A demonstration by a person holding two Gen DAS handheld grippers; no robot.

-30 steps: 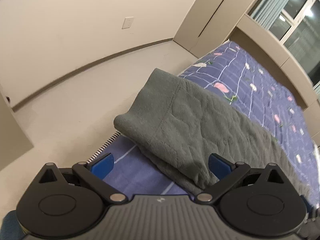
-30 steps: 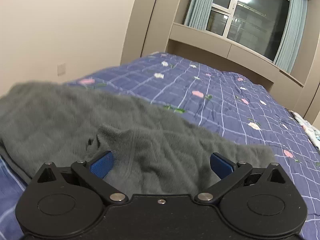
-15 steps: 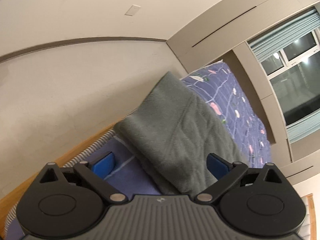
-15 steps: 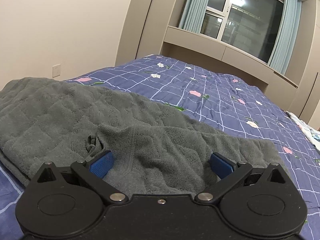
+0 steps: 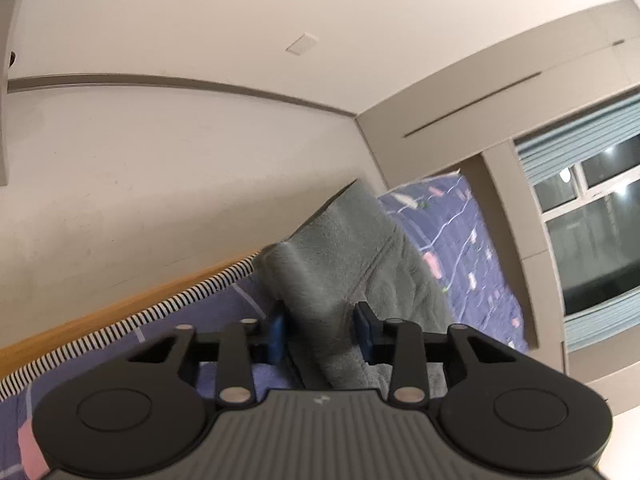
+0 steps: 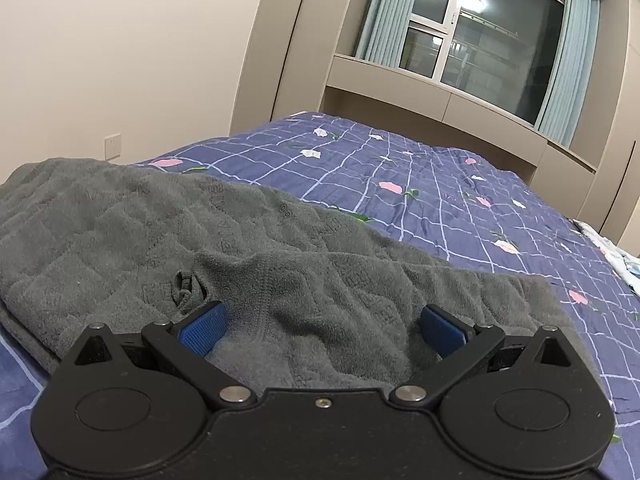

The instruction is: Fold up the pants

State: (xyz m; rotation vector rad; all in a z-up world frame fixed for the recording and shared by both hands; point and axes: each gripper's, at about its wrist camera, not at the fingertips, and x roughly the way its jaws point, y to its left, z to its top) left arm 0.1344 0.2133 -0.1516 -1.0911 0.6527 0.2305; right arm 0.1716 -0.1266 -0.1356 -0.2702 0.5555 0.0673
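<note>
Grey fleece pants are spread across a blue quilt with a white grid and pink flowers, near the bed's edge. In the left wrist view a thick folded end of the same pants is seen beside the black-and-white striped mattress edging and a wooden bed rail.

Left gripper: jaws have just been closing; the folded fleece is caught between the two blue pads, which are pressed against both sides of the bunched cloth. A grip on the pants is shown.

Right gripper: jaws are held wide apart. The blue ribbed pads are set low on the pants, with a raised ridge of fleece lying between them but not squeezed; a gap is seen on each side. A small rumpled pocket of cloth is seen just beyond the left-hand pad.

Pale wall, beige cabinets, a dark window and light blue curtains are seen behind.
</note>
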